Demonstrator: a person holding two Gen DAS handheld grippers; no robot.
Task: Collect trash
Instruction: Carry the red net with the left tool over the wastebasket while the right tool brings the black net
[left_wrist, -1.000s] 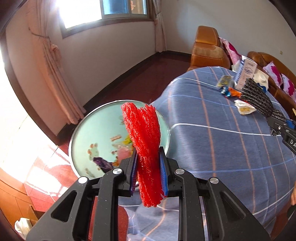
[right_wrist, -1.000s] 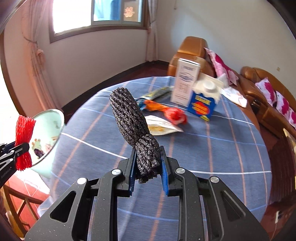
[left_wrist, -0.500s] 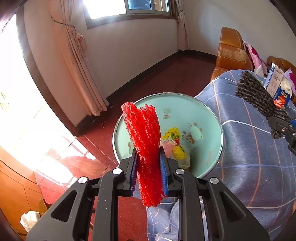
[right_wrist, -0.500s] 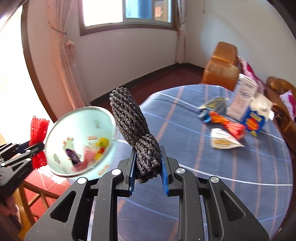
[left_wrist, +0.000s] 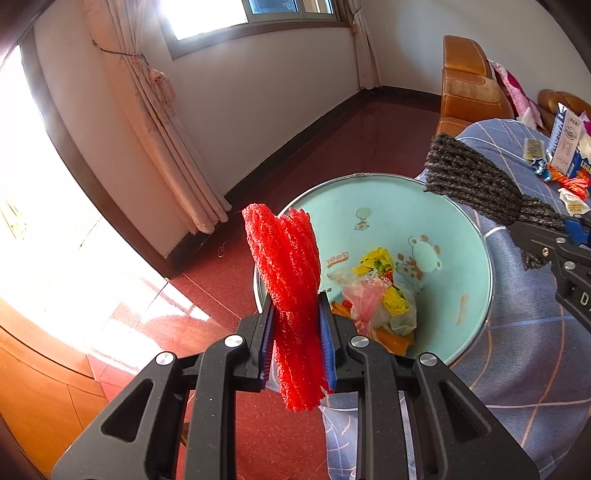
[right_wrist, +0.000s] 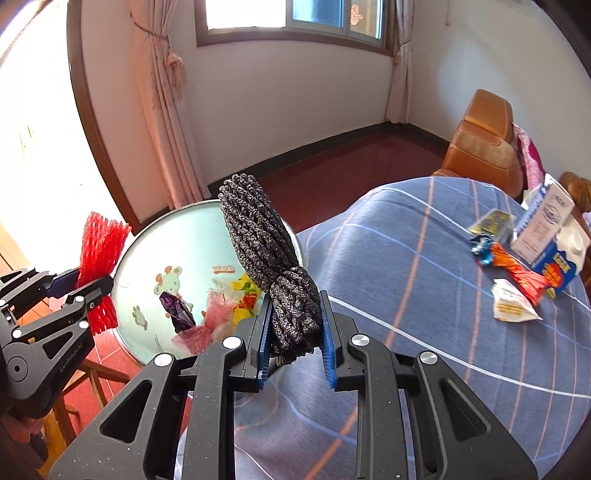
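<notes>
1. Left tongs (left_wrist: 295, 345): clamped on a red foam net (left_wrist: 286, 266), held at the near rim of the waste bin (left_wrist: 476, 258); part of the net hangs over the floor (left_wrist: 229, 258), not the opening.
2. Right tongs (right_wrist: 293, 341): clamped on a dark grey foam net (right_wrist: 258, 243), above the bin's edge next to the cloth-covered surface (right_wrist: 424, 295).
3. Bin: pale green interior, already holding crumpled wrappers (left_wrist: 376, 295).
4. Far surface: cartons (right_wrist: 546, 236) and wrappers (right_wrist: 517, 277) not yet collected.
5. Risk: a release from here could drop the red net onto the floor; light foam may cling to the pads or bounce off the rim. Both tongs converging on the bin could collide.
</notes>
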